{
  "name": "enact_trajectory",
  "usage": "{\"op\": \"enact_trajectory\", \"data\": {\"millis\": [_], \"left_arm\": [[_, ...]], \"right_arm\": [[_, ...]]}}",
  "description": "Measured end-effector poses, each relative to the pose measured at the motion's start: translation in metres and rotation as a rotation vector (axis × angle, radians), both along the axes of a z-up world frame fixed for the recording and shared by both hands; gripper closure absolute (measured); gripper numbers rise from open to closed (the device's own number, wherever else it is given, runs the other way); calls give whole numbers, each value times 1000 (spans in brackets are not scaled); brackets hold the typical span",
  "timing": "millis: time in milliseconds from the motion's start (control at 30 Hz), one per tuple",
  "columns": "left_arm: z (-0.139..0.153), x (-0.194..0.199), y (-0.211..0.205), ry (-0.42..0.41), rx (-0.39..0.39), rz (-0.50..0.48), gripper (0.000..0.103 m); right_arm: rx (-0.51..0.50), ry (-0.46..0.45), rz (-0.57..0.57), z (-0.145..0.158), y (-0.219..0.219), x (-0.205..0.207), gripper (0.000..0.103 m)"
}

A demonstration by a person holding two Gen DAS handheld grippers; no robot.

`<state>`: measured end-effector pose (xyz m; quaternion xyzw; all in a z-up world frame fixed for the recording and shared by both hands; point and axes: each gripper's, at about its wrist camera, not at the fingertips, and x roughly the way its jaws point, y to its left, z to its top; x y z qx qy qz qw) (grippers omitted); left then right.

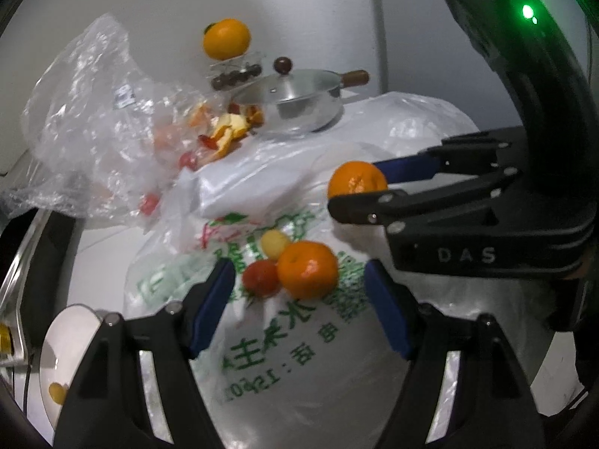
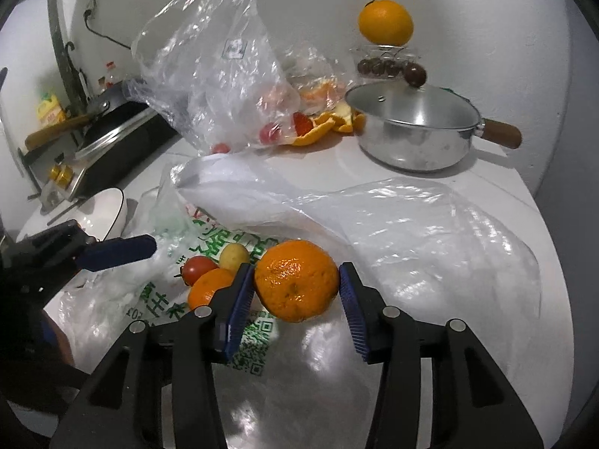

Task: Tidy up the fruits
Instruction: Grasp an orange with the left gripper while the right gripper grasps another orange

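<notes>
Gripping a tangerine (image 2: 296, 280) in right gripper (image 2: 297, 292) above printed bag (image 1: 262, 336); left gripper (image 1: 297, 307) open, straddling second tangerine (image 1: 307, 269) and tomato (image 1: 261, 278) there.

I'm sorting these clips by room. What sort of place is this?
Most likely a home kitchen counter. A lidded steel saucepan sits at the back, a stovetop with a frying pan lies to the left, and a white bowl stands near loose fruit on plastic bags.
</notes>
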<state>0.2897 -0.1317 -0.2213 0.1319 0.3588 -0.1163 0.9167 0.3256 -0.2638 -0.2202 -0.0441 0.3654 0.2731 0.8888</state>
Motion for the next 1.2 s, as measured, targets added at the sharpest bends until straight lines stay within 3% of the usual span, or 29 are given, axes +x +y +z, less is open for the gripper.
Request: {"op": "enact_trajectory", "data": {"millis": [67,167,467,633,700,1200], "left_arm": [[-2,2,-5,4,12,-20,31],[-5,7,-12,16,29,-45,42],[-16,19,-16,35,72,-51,46],[-21,25,-17,31,89,-50,54],[-20,27,-15,28,91,-39,62],[0,6,-9,5,43,-59,63]], "right_arm": [[4,-6,-6,1,-5,-2,54],[13,-11,-13,2,-11,-5,54],[33,-16,-23,2,-18,-7,54],[38,-13,-28,0,-21,-7,54],[40,-13,-29,0,-22,-8,54],[26,-36,-23,10,-13,-15,54]]}}
